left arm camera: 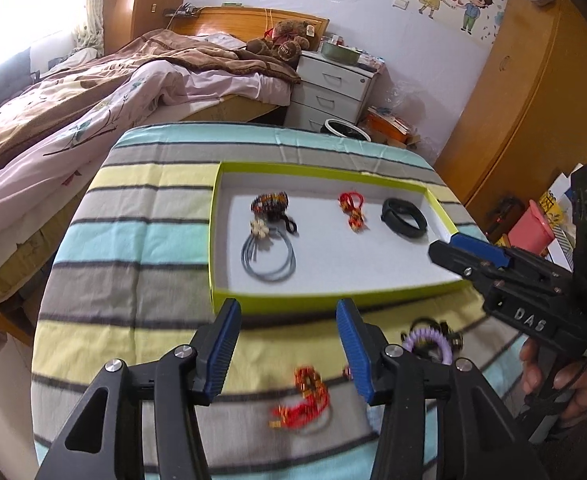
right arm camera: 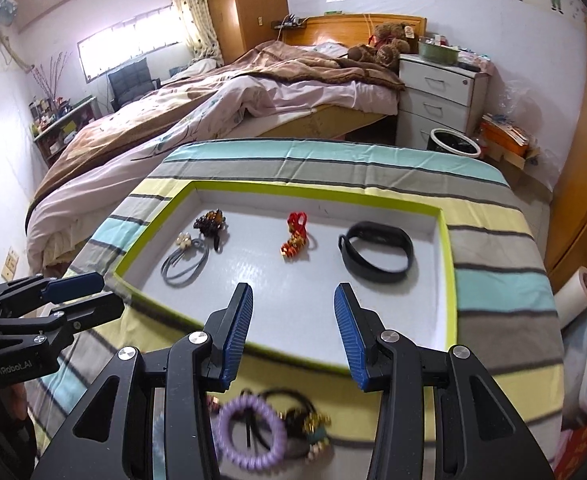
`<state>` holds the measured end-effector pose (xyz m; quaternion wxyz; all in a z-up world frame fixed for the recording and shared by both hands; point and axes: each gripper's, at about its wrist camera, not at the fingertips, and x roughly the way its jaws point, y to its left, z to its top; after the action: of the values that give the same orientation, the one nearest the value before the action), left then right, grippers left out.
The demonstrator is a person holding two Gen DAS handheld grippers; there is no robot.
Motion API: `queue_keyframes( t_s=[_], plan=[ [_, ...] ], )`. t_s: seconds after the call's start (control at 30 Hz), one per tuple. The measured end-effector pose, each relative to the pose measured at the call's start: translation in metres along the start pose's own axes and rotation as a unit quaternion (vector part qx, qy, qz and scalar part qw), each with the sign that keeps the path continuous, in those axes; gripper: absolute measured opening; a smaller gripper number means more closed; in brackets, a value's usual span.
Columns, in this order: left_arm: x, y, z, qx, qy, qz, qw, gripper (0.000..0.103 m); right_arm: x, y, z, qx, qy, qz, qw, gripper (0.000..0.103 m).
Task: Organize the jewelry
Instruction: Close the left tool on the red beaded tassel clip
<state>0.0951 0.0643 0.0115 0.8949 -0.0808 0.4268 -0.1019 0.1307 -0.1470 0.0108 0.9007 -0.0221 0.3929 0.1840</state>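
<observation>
A shallow white tray with a lime-green rim (left arm camera: 313,300) (right arm camera: 451,280) lies on the striped cloth. Inside it are a brown beaded piece (left arm camera: 269,204) (right arm camera: 211,222), a grey cord loop with a cream flower (left arm camera: 267,256) (right arm camera: 183,258), a red-and-gold ornament (left arm camera: 351,208) (right arm camera: 295,236) and a black band (left arm camera: 404,218) (right arm camera: 377,252). Outside, near the front edge, lie a red-and-gold ornament (left arm camera: 307,398), a purple coil tie (left arm camera: 427,344) (right arm camera: 251,436) and a dark beaded tie (right arm camera: 305,420). My left gripper (left arm camera: 289,344) (right arm camera: 89,294) is open and empty in front of the tray. My right gripper (right arm camera: 293,328) (left arm camera: 449,250) is open and empty over the tray's near rim.
The table (right arm camera: 493,216) carries a striped cloth in blue, yellow and grey. Behind it stand a bed (right arm camera: 221,108), a white drawer unit (right arm camera: 441,92) and a bin (right arm camera: 453,142). A wooden wardrobe (left arm camera: 533,100) fills the right side. A hand (left arm camera: 565,376) holds the right gripper.
</observation>
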Motion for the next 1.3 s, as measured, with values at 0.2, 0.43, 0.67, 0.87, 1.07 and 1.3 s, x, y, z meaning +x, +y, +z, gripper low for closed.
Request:
queue_keyframes(
  t_s=[0.2,0.43,0.67,0.87,1.07,1.3],
  plan=[
    [-0.004,-0.003,-0.022,0.01,0.009,-0.009,0.9999,0.051,-0.017,-0.007,-0.02,0.022,-0.005,0.001,1.0,0.044],
    [0.002,-0.006,-0.038,0.011,0.023,-0.015,0.9996,0.052,-0.027,-0.022,-0.041,0.054,0.001,-0.007,0.999,0.044],
    [0.011,-0.009,-0.049,0.027,0.038,0.006,0.9989,0.052,-0.04,-0.029,-0.057,0.077,-0.005,-0.013,0.997,0.044],
    [0.019,-0.016,-0.051,0.046,0.044,0.02,0.9978,0.052,-0.045,-0.029,-0.066,0.077,-0.006,-0.015,0.997,0.044],
    [0.024,-0.019,-0.048,0.058,0.041,0.033,0.9969,0.052,-0.047,-0.029,-0.072,0.081,0.0,-0.014,0.997,0.044],
    [0.026,-0.023,-0.049,0.078,0.039,0.06,0.9944,0.042,-0.053,-0.024,-0.077,0.078,-0.001,-0.014,0.997,0.044]
  ],
)
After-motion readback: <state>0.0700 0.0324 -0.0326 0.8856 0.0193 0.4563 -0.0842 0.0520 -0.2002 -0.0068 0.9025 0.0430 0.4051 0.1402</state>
